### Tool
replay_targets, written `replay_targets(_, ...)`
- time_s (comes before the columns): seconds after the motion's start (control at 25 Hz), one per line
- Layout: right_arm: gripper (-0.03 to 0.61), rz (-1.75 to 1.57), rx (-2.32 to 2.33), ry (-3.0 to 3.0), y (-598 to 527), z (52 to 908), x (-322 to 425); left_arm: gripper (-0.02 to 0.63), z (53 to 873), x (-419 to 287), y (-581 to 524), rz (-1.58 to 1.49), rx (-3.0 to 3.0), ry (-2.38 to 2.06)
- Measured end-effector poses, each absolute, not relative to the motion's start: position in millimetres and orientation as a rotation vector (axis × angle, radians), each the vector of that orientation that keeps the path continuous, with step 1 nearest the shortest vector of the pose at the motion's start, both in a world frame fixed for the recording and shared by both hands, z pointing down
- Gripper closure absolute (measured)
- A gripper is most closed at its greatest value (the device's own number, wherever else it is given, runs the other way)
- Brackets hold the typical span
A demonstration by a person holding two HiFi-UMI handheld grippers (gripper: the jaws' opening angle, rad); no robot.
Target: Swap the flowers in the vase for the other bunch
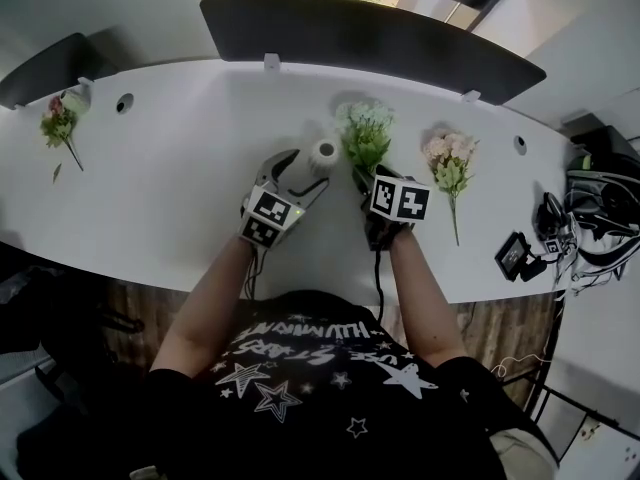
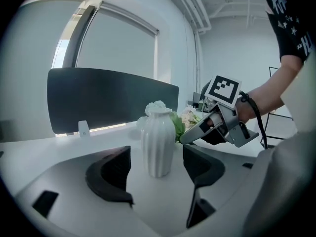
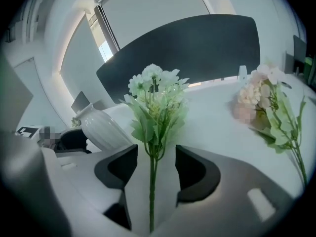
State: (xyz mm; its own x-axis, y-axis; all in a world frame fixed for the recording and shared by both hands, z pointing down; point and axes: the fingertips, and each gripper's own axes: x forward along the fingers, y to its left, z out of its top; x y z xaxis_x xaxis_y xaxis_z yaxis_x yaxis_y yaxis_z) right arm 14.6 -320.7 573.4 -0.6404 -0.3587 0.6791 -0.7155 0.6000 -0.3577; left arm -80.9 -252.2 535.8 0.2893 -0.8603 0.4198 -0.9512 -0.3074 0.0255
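- White ribbed vase (image 1: 324, 154) stands upright on the white counter (image 1: 170, 178), just left of centre in the head view, mouth facing up
- Left tool (image 2: 157, 158): jaws wide apart, one on each side of the vase; bare counter shows in the gap on both sides, so neither pad touches it
- Green-and-white bunch (image 1: 366, 133) lies on the counter just right of the vase, with blooms toward the top of the frame and stem running down toward the right tool (image 3: 154, 158)
- Right tool: jaws wide; the thin green stem runs up the middle between them with clear space either side, and no pad presses on it
- Cannot tell whether the leaves of this bunch touch the vase
- Pink bunch (image 1: 450, 163) lies flat further right, near the green-and-white bunch but apart from it, stem pointing toward the lower edge
- Third small bunch (image 1: 60, 123) lies at the far upper left of the counter, well apart from everything else
- In the left gripper view the right tool shows at right of frame, its tip beside the leaves behind the vase
- Dark curved panel (image 1: 370, 38) runs along the counter's back edge; cables and black gear (image 1: 590, 208) sit at the right edge
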Motion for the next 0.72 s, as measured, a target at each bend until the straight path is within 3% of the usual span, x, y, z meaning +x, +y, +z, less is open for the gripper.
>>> replay_targets(0.36, 0.366, 0.771, 1.132, -2.319, -306, 529, 35, 0.298, 516, -100, -209, 0.35, 2.268, -1.623)
replay_targets(0.48, 0.434, 0.762, 1.171, -2.353, -293, 513, 33, 0.302, 502, -109, -194, 0.28, 2.259, -1.656)
replay_targets(0.52, 0.464, 0.754, 1.18, -2.362, -288, 509, 32, 0.323, 498, -111, -189, 0.271, 2.263, -1.668)
replay_targets(0.6, 0.504, 0.744, 1.19, -2.376, -277, 502, 28, 0.438, 492, -118, -177, 0.26, 2.272, -1.697)
replay_targets(0.72, 0.557, 0.743, 1.175, -2.397, -258, 495, 17, 0.547, 486, -129, -160, 0.226, 2.258, -1.733)
